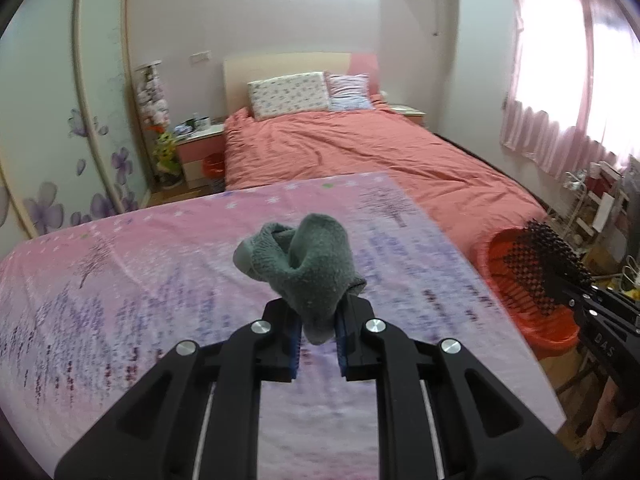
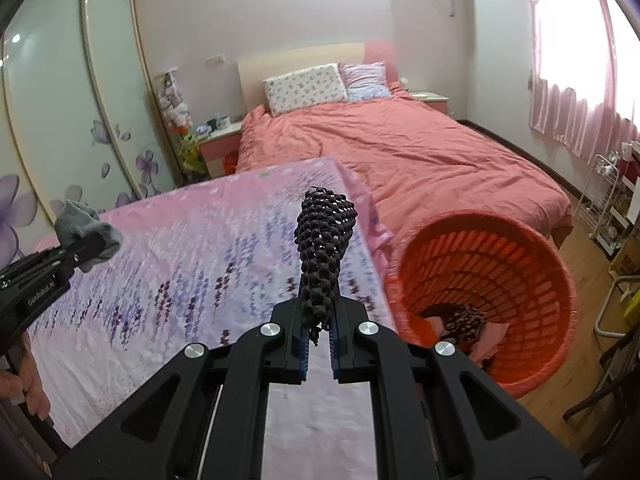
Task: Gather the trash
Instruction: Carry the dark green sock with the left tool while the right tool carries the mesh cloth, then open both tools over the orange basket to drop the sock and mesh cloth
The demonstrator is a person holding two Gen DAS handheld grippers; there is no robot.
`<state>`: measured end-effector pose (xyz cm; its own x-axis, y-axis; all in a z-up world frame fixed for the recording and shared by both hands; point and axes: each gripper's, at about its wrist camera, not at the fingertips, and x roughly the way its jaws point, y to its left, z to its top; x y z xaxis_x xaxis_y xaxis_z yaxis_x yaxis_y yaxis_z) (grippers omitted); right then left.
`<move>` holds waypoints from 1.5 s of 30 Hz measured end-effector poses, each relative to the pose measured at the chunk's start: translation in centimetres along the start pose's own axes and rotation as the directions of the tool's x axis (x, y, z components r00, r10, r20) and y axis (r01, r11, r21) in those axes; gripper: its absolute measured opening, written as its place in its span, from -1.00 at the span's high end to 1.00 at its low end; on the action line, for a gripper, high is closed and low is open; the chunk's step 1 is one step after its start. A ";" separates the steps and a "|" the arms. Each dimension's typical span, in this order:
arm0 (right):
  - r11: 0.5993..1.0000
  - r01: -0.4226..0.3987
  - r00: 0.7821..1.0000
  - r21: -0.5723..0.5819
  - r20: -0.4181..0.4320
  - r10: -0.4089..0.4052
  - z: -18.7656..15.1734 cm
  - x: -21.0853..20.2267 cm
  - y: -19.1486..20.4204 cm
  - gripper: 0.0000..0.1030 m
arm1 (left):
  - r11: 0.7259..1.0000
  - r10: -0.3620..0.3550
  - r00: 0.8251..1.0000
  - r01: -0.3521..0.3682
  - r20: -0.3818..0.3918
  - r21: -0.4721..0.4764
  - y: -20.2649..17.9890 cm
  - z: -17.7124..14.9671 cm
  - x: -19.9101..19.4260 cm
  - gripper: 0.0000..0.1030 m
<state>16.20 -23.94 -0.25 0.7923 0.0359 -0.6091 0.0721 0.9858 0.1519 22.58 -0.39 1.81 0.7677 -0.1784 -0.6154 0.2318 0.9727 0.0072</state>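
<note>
Room: bedroom with pale walls, a wood floor and pink curtains (image 2: 576, 104) lit by the window on the right.
Surface: pink sheet with a purple flower print (image 1: 168, 280), spread flat under both tools.
Left gripper (image 1: 316, 320): jaws closed tight on a grey-green sock (image 1: 308, 272), which bunches up above the pads and hangs clear of the sheet.
Right gripper (image 2: 319, 318): jaws shut on a dark knobbly sock (image 2: 324, 248) that stands up from the pads, also lifted off the sheet.
Side by side: from the left camera, the dark sock (image 1: 540, 264) shows at the right edge in front of the basket; from the right camera, the grey-green sock (image 2: 86, 228) shows at the left edge.
Basket: orange slatted laundry basket (image 2: 532, 264) on the floor just beside the sheet's right edge, tipped toward the viewer.
Inside the basket: some pink cloth and a dark patterned piece, possibly another sock; the view is too blurred to say.
Bed: salmon-coloured duvet (image 1: 360, 148) beyond the sheet, two pillows (image 1: 288, 94) against the headboard.
Far left: wardrobe doors with purple flowers (image 1: 100, 92), and a bedside table (image 1: 198, 142) next to the bed.
</note>
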 end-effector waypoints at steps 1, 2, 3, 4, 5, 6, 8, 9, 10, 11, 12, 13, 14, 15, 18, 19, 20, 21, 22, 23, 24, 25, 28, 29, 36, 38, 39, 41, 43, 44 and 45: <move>1.000 0.002 1.000 0.007 0.007 -0.002 0.1 -0.3 -0.5 0.84 | 1.000 -0.017 1.000 0.017 0.003 0.005 -0.7 0.2 -0.1 0.72; 1.000 0.005 1.000 0.015 0.015 -0.005 0.2 -0.6 -1.1 0.84 | 0.999 -0.030 1.000 0.030 0.005 0.009 -1.2 0.3 -0.2 0.72; 1.000 0.008 1.000 0.022 0.021 -0.008 0.2 -0.9 -1.5 0.84 | 0.999 -0.046 0.999 0.046 0.006 0.014 -1.9 0.5 -0.2 0.72; 1.000 0.010 1.000 0.029 0.027 -0.011 0.3 -1.2 -2.0 0.84 | 0.998 -0.064 0.998 0.063 0.008 0.021 -2.7 0.7 -0.3 0.72; 0.999 0.015 0.999 0.038 0.034 -0.016 0.3 -1.4 -2.5 0.84 | 0.997 -0.076 0.997 0.076 0.010 0.027 -3.4 0.8 -0.4 0.72; 0.999 0.018 0.999 0.045 0.039 -0.020 0.3 -1.6 -3.0 0.84 | 0.995 -0.091 0.996 0.091 0.012 0.035 -4.1 0.9 -0.5 0.72; 0.998 0.025 0.998 0.063 0.049 -0.028 0.3 -2.0 -4.1 0.84 | 0.991 -0.122 0.992 0.121 0.016 0.053 -5.5 1.1 -0.6 0.72; 0.997 0.029 0.998 0.073 0.055 -0.033 0.4 -2.2 -4.7 0.84 | 0.989 -0.136 0.991 0.134 0.017 0.064 -6.4 1.3 -0.6 0.72; 0.996 0.032 0.998 0.079 0.059 -0.036 0.3 -2.4 -5.1 0.84 | 0.986 -0.150 0.989 0.148 0.018 0.075 -7.3 1.4 -0.6 0.72; 0.995 0.037 0.997 0.088 0.064 -0.042 0.3 -2.6 -5.7 0.84 | 0.983 -0.167 0.986 0.164 0.018 0.087 -8.2 1.5 -0.6 0.72; 0.994 0.041 0.997 0.097 0.068 -0.048 0.4 -2.8 -6.4 0.84 | 0.979 -0.181 0.983 0.178 0.017 0.097 -9.1 1.6 -0.4 0.72; 0.993 0.046 0.996 0.106 0.072 -0.054 0.4 -2.9 -6.9 0.84 | 0.976 -0.192 0.981 0.190 0.017 0.103 -9.7 1.7 -0.4 0.72; 0.992 0.049 0.995 0.112 0.075 -0.058 0.4 -3.1 -7.3 0.84 | 0.972 -0.210 0.978 0.207 0.014 0.112 -10.6 1.8 -0.3 0.72; 0.991 0.053 0.995 0.119 0.077 -0.062 0.5 -3.1 -7.7 0.84 | 0.969 -0.220 0.975 0.217 0.012 0.117 -11.2 1.8 -0.1 0.72; 0.988 0.063 0.994 0.142 0.084 -0.076 0.6 -3.3 -9.4 0.84 | 0.957 -0.259 0.966 0.256 0.003 0.136 -13.6 1.9 0.5 0.72; 0.987 0.066 0.993 0.148 0.087 -0.080 0.6 -3.3 -9.8 0.84 | 0.952 -0.272 0.962 0.269 -0.002 0.147 -14.7 1.9 0.8 0.72; 0.985 0.071 0.992 0.155 0.089 -0.085 0.7 -3.3 -10.3 0.84 | 0.948 -0.281 0.960 0.279 -0.005 0.154 -15.4 1.9 1.0 0.72; 0.984 0.075 0.992 0.161 0.089 -0.090 0.7 -3.2 -10.8 0.84 | 0.943 -0.292 0.957 0.289 -0.010 0.162 -16.2 1.9 1.3 0.72; 0.983 0.076 0.992 0.166 0.089 -0.092 0.8 -3.0 -11.1 0.84 | 0.940 -0.299 0.954 0.298 -0.015 0.167 -16.8 1.9 1.6 0.72; 0.982 0.079 0.992 0.172 0.088 -0.095 0.9 -2.9 -11.6 0.84 | 0.936 -0.308 0.951 0.307 -0.020 0.172 -17.3 1.9 2.0 0.72; 0.981 0.080 0.991 0.176 0.088 -0.097 0.9 -2.7 -12.0 0.84 | 0.932 -0.317 0.948 0.317 -0.026 0.178 -18.0 1.8 2.3 0.72; 0.980 0.082 0.991 0.180 0.087 -0.099 1.0 -2.5 -12.3 0.84 | 0.927 -0.326 0.945 0.325 -0.030 0.187 -18.8 1.8 2.8 0.72; 0.977 0.087 0.991 0.193 0.082 -0.105 1.2 -1.7 -13.4 0.84 | 0.913 -0.351 0.935 0.354 -0.050 0.202 -21.0 1.8 4.1 0.71; 0.976 0.087 0.991 0.198 0.079 -0.105 1.2 -1.3 -13.9 0.84 | 0.908 -0.361 0.930 0.366 -0.062 0.205 -21.7 1.7 4.8 0.71; 0.968 0.053 0.996 0.244 0.063 -0.070 1.2 1.1 -17.1 0.80 | 0.894 -0.365 0.922 0.386 -0.129 0.229 -25.2 1.0 9.6 0.52; 0.964 0.049 0.996 0.262 0.053 -0.065 1.0 1.7 -18.0 0.61 | 0.896 -0.356 0.925 0.379 -0.135 0.231 -25.4 0.8 10.5 0.26; 0.963 0.048 0.997 0.266 0.047 -0.063 0.9 2.0 -18.2 0.37 | 0.899 -0.348 0.928 0.371 -0.135 0.232 -25.5 0.7 11.0 0.21; 0.960 0.058 0.996 0.273 0.047 -0.073 0.6 2.2 -18.4 0.17 | 0.904 -0.337 0.932 0.360 -0.134 0.229 -25.3 0.6 11.4 0.07; 0.957 0.062 0.996 0.284 0.041 -0.077 0.4 2.2 -18.7 0.15 | 0.911 -0.328 0.935 0.351 -0.136 0.214 -24.8 0.5 11.9 0.00; 0.955 0.062 0.996 0.291 0.039 -0.077 0.2 2.2 -18.8 0.15 | 0.914 -0.329 0.934 0.352 -0.138 0.205 -24.4 0.4 12.1 -0.05; 0.953 0.066 0.996 0.296 0.038 -0.080 0.1 2.1 -18.8 0.15 | 0.916 -0.325 0.935 0.348 -0.138 0.200 -24.2 0.4 12.1 -0.06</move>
<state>16.54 -42.45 -4.31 0.8061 -0.0496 -0.5897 0.3003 0.8929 0.3354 26.47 -26.18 -5.51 0.5602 -0.4629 -0.6869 0.5992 0.7991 -0.0498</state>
